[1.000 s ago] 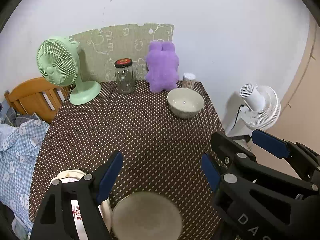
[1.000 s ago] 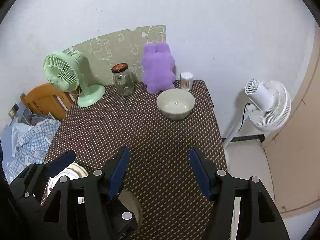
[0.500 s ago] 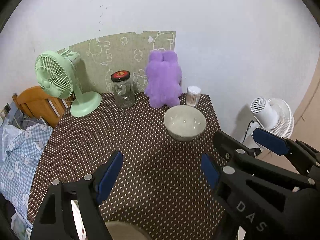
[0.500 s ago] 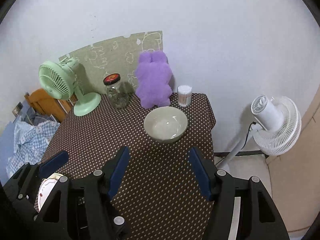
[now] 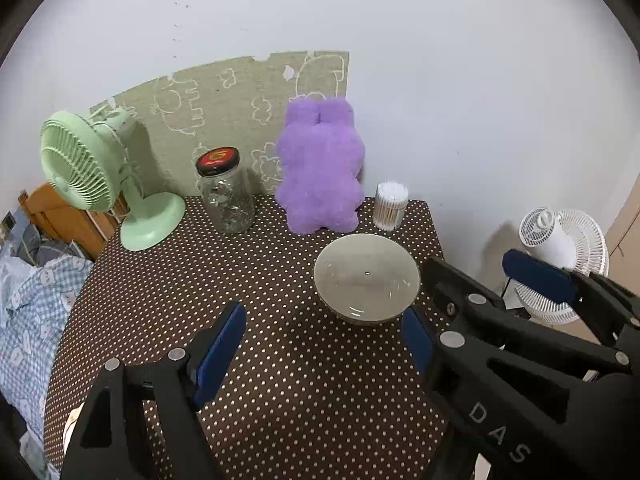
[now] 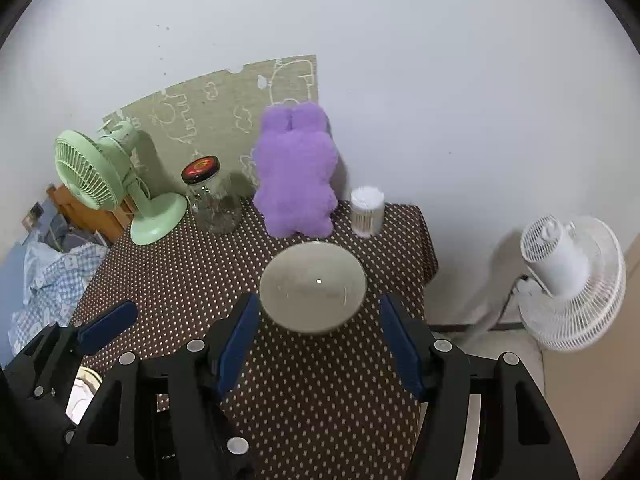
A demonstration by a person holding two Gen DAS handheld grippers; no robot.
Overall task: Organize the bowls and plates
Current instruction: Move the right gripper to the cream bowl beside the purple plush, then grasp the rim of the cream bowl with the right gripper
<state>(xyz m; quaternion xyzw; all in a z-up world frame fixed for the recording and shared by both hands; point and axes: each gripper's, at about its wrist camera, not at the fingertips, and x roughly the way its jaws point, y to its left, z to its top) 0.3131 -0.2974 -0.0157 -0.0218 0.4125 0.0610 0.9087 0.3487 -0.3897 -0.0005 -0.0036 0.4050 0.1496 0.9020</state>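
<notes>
Grey-green ceramic is the target: from the left wrist view, the bowl sits on the brown dotted tablecloth, just in front of the purple plush toy and near the cotton swab tub. Left gripper hangs with jaws wide and nothing between them, and the bowl lies just beyond its right finger. To the bowl's left stand a glass jar and a green desk fan. Right gripper's black frame crowds in beside the bowl's right. A white plate edge peeks at the lower left.

Over to the right wrist view: the bowl sits dead ahead, just beyond the fingertips. Right gripper is spread wide, empty, pads either side of the bowl's near rim without touching. Off the table, right of the bowl, a white floor fan stands.
</notes>
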